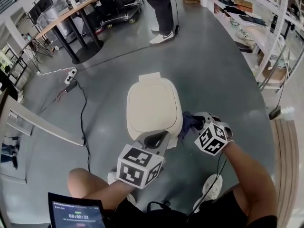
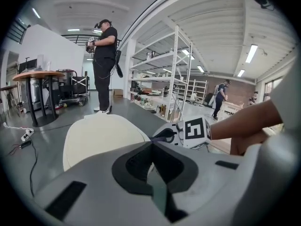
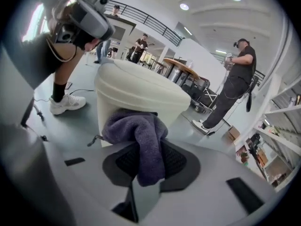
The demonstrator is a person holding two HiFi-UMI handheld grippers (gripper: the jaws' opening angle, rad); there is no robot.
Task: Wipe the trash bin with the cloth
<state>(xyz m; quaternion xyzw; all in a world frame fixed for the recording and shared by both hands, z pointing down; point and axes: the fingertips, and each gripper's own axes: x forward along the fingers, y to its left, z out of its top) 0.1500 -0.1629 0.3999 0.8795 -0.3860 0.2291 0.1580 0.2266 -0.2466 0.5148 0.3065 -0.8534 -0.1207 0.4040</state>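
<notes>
1. Two grippers are held at the cream trash bin [image 1: 154,106] on the grey floor.
2. The left gripper [image 2: 151,147] is closed on nothing, at the bin's near rim.
3. The purple cloth [image 3: 138,135] is clamped in the right gripper [image 3: 141,175], against the bin's right side.
4. A black cable [image 1: 84,118] lies left of the bin, apart from it; a person [image 1: 160,8] stands beyond the bin.

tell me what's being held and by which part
The right gripper pinches the purple cloth by a bunched fold. The left gripper, shut, holds nothing.

a person [image 1: 160,8] stands near a round table [image 1: 64,18], shelving [image 1: 266,32] and a power strip [image 1: 70,75].
</notes>
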